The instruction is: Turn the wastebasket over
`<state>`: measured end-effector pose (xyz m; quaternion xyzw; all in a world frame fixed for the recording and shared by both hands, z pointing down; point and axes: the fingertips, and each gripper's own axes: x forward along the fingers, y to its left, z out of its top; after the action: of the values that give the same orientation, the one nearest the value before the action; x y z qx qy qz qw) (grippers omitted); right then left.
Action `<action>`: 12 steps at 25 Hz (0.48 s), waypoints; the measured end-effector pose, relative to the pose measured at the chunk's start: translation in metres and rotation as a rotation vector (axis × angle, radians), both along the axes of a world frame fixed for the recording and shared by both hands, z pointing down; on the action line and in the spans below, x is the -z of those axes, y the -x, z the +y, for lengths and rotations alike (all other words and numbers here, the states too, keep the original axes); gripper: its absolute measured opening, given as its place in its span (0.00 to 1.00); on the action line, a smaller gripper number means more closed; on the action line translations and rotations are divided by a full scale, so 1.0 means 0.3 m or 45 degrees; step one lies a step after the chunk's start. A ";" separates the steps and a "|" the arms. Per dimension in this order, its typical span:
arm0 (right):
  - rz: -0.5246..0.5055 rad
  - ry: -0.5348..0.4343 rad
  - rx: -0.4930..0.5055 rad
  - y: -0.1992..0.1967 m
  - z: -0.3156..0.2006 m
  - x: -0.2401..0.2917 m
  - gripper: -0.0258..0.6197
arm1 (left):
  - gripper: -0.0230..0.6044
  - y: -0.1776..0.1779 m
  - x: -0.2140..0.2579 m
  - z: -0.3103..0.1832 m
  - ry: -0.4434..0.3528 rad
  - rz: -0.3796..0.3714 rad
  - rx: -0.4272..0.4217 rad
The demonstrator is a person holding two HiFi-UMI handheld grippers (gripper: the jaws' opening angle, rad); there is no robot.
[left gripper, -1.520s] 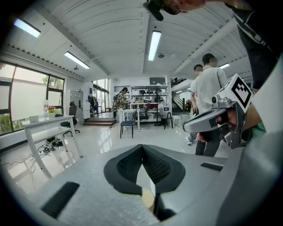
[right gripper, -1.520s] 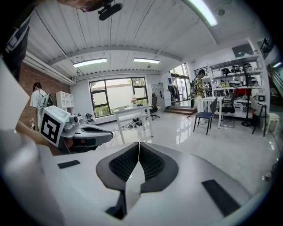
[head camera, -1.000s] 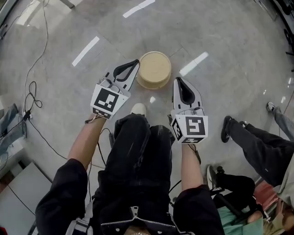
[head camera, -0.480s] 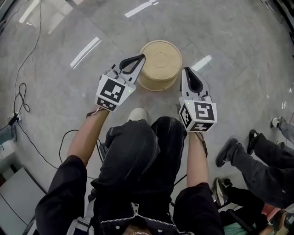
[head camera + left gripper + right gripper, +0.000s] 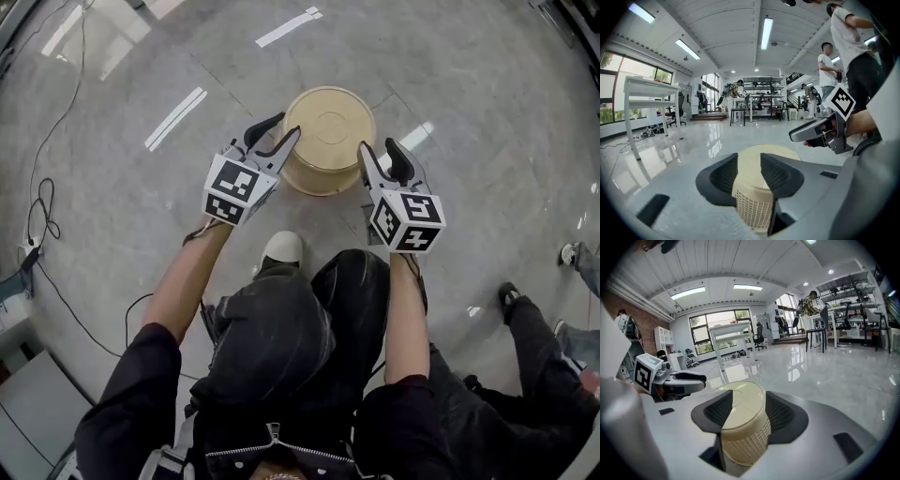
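While the cream mesh wastebasket (image 5: 330, 127) is stood bottom-up on the grey floor (image 5: 122, 216), it is flanked closely by the left gripper (image 5: 288, 127) and the right gripper (image 5: 378, 150). Both pairs of jaws, just opened, are held apart and released. The basket is framed beyond each gap and gripped by neither.

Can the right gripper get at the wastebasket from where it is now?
Probably yes. The right gripper has just been opening its jaws. The wastebasket stands bottom-up just ahead, in line with the gap and not gripped, and nothing lies in between.
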<state>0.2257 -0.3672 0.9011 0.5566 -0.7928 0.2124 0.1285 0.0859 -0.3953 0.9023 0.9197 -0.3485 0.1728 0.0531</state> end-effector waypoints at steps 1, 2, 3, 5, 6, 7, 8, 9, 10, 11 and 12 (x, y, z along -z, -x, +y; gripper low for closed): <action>-0.018 0.012 -0.001 -0.004 -0.004 -0.011 0.37 | 0.29 -0.003 -0.011 -0.002 0.010 -0.002 -0.004; -0.036 0.025 -0.002 -0.007 -0.007 -0.023 0.39 | 0.34 -0.008 -0.020 0.000 0.016 -0.002 -0.013; -0.056 0.041 -0.001 -0.008 -0.009 -0.037 0.40 | 0.37 -0.016 -0.025 0.006 0.017 0.000 -0.028; -0.106 0.080 0.001 -0.005 -0.015 -0.067 0.42 | 0.38 -0.040 -0.027 0.031 0.003 0.006 -0.076; -0.140 0.105 -0.001 -0.005 -0.019 -0.082 0.42 | 0.38 -0.053 -0.029 0.044 -0.002 0.002 -0.100; -0.175 0.130 -0.007 -0.006 -0.023 -0.099 0.42 | 0.38 -0.064 -0.038 0.054 0.001 -0.007 -0.119; -0.204 0.153 -0.016 -0.010 -0.026 -0.115 0.42 | 0.39 -0.072 -0.052 0.060 0.015 -0.014 -0.132; -0.223 0.170 -0.025 -0.014 -0.029 -0.129 0.42 | 0.39 -0.077 -0.069 0.064 0.036 -0.018 -0.142; -0.235 0.183 -0.032 -0.018 -0.032 -0.142 0.42 | 0.39 -0.080 -0.087 0.066 0.062 -0.018 -0.150; -0.244 0.195 -0.031 -0.017 -0.033 -0.154 0.42 | 0.40 -0.082 -0.105 0.068 0.088 -0.015 -0.157; -0.253 0.210 -0.022 -0.011 -0.032 -0.166 0.42 | 0.40 -0.082 -0.119 0.069 0.108 -0.007 -0.161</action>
<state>0.2290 -0.3769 0.9508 0.5272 -0.7766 0.3322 0.0929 0.1107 -0.3745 0.9380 0.9363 -0.2821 0.1931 0.0800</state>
